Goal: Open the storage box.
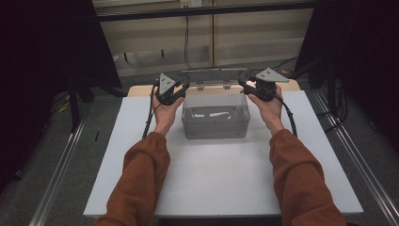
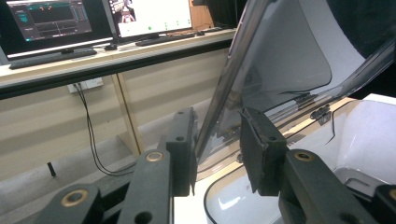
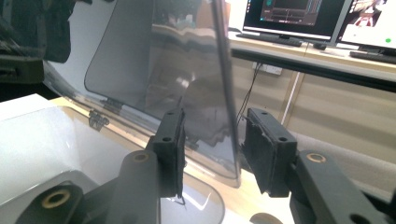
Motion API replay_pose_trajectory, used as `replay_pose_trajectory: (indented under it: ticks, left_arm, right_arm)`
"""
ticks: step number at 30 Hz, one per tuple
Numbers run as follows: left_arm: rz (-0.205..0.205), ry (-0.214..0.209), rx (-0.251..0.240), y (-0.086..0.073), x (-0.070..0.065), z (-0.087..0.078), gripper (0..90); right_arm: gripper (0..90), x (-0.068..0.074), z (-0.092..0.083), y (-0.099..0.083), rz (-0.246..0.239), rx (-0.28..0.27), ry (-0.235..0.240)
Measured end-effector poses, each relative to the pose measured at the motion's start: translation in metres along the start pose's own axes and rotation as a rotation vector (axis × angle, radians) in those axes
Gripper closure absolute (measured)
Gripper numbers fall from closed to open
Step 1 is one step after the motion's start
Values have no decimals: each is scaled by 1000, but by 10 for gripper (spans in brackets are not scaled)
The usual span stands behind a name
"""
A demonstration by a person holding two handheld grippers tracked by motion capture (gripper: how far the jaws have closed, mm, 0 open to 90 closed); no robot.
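A clear plastic box (image 1: 215,123) stands on the white table (image 1: 211,183) with its hinged lid (image 1: 211,74) raised upright at the back. My left gripper (image 1: 182,88) is at the lid's left edge. In the left gripper view that gripper (image 2: 217,140) straddles the lid's edge (image 2: 219,98), which runs close to the left pad with a gap to the other pad. My right gripper (image 1: 244,84) is at the lid's right edge. In the right gripper view this gripper (image 3: 212,140) also straddles the lid's edge (image 3: 226,84), which stands near the right pad. Both are open.
The box sits at the far middle of the table, its hinges (image 3: 95,119) along the back rim. Behind the table run a low shelf and hanging cables (image 1: 186,42). Monitors (image 2: 149,16) stand on a desk beyond. Metal rails (image 1: 61,169) flank the table.
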State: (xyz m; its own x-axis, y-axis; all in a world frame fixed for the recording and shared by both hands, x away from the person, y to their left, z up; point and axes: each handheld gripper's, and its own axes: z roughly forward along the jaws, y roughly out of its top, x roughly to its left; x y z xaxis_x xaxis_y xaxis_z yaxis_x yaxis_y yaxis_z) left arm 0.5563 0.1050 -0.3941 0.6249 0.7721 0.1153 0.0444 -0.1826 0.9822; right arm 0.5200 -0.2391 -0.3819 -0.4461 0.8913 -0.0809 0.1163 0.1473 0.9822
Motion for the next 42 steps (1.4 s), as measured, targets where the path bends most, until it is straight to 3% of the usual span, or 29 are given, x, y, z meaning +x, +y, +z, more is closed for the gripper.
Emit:
replay_pose_trajectory:
  ticks: [9, 17, 20, 26, 33, 36, 38, 39, 40, 42]
  left_arm:
    - [-51, -6, 14, 2, 2, 1, 665]
    - [-64, -7, 19, 4, 3, 4, 667]
    - [-60, -6, 23, 3, 5, 5, 676]
    - [-65, -6, 40, 5, 8, 7, 691]
    - [-77, -7, 56, 7, 9, 9, 690]
    - [-74, -4, 63, 7, 11, 11, 691]
    - [-82, -5, 65, 7, 10, 12, 691]
    - [-87, -7, 69, 7, 11, 12, 690]
    - [-92, -5, 65, 6, 11, 13, 691]
    - [-91, -9, 80, 6, 13, 14, 695]
  right_arm:
    - [548, -5, 7, -6, 32, 23, 12]
    - [531, -7, 14, -12, 60, 31, 8]
    - [571, -8, 17, -15, 82, 36, 36]
    - [616, -13, 19, -15, 106, 40, 36]
    - [566, -12, 28, -11, 115, 52, 35]
    - [453, -7, 33, -10, 90, 64, 40]
    - [451, -6, 34, -10, 82, 70, 42]
    - [480, -6, 35, -10, 76, 70, 36]
    - [543, -10, 34, -11, 105, 63, 42]
    - [561, -13, 34, -12, 121, 58, 52]
